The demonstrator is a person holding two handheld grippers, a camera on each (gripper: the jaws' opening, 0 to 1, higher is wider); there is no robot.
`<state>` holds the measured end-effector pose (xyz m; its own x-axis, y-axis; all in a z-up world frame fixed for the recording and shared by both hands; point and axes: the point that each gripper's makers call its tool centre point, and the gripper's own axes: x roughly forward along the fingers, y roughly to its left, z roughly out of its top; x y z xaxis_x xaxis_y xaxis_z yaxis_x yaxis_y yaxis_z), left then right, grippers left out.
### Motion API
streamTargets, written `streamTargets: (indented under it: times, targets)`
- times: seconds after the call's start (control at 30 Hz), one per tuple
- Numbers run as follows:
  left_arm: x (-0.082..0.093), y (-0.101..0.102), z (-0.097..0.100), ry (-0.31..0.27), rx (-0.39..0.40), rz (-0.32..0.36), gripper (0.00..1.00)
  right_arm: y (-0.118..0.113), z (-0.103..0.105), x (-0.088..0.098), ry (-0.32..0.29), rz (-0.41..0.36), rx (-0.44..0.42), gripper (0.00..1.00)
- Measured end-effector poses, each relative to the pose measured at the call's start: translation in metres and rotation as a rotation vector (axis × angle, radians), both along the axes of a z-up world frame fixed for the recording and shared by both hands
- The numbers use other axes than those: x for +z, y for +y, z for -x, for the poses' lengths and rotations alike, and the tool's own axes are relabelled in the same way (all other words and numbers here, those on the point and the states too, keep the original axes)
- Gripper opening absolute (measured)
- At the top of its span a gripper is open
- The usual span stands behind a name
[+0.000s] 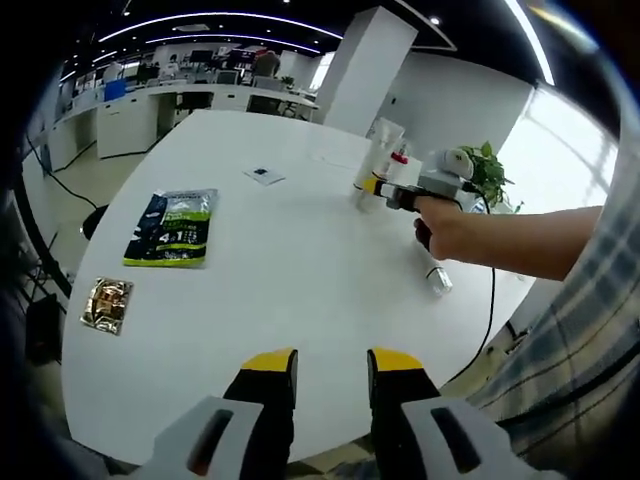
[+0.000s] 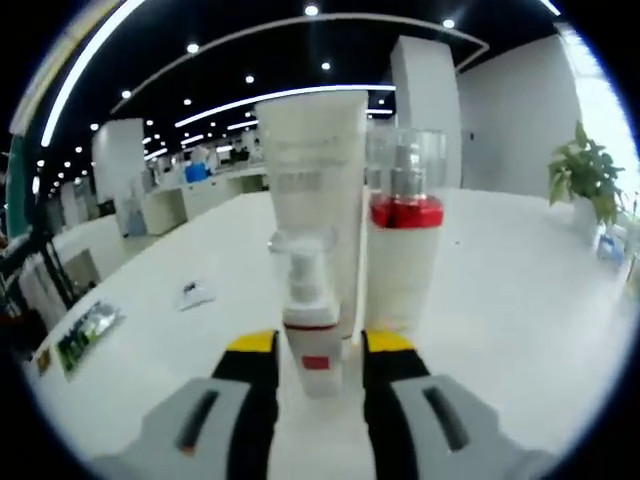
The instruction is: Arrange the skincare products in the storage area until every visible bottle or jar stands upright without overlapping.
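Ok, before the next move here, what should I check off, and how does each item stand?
1. Small pump bottle upright between the right gripper fingers: ok.
2. Fingers actually gripping it: cannot tell.
3. Tall tube and red-collared bottle upright behind it: ok.
4. Every bottle standing: not ok, a clear bottle lies flat on the table below the hand.
5. Left gripper open and empty: ok.

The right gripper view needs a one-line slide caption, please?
Right gripper straddling a small pump bottle before an upright tube and red-collared bottle.
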<state>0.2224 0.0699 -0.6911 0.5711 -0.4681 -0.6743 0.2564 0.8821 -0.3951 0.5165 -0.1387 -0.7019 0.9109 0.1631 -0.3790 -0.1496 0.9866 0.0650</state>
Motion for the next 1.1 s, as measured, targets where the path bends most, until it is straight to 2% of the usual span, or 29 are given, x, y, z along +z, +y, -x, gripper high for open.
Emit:
streamTargets:
  times: [0.1, 0.33, 0.43, 0.6, 0.67, 0.73, 0.87, 0.97, 1.07, 1.1]
  targets:
    - [0.0, -0.002, -0.003, -0.004, -0.008, 0.0, 0.29, -0.002, 0.003, 0.005, -0.006, -0.015, 0.003, 0.33]
    - [0.001, -0.011, -0.012, -0.014, -0.019, 0.015, 0.29, -0.003, 0.025, 0.009, 0.043, -0.065, 0.033, 0.39]
    - [0.001, -0.018, -0.015, -0.019, -0.026, 0.025, 0.29, -0.002, 0.035, 0.018, 0.047, -0.066, 0.069, 0.4]
    - [0.001, -0.035, -0.021, -0.024, -0.043, 0.052, 0.29, 0.006, 0.062, 0.035, 0.062, -0.126, 0.185, 0.45]
    - [0.003, -0.042, -0.025, -0.031, -0.053, 0.06, 0.29, 0.012, 0.078, 0.035, 0.103, -0.126, 0.266, 0.46]
    - [0.006, -0.05, -0.03, -0.039, -0.063, 0.064, 0.29, 0.004, 0.091, 0.038, 0.112, -0.096, 0.277, 0.43]
    - [0.014, -0.065, -0.042, -0.069, -0.077, 0.078, 0.28, -0.021, 0.11, 0.038, 0.163, -0.123, 0.251, 0.44]
    - [0.019, -0.074, -0.05, -0.089, -0.088, 0.087, 0.28, -0.033, 0.125, 0.029, 0.229, -0.14, 0.249, 0.5]
    - [0.022, -0.08, -0.053, -0.104, -0.1, 0.089, 0.28, -0.044, 0.139, 0.019, 0.286, -0.131, 0.245, 0.49]
    - [0.022, -0.081, -0.054, -0.106, -0.102, 0.087, 0.28, -0.05, 0.145, 0.014, 0.32, -0.138, 0.212, 0.48]
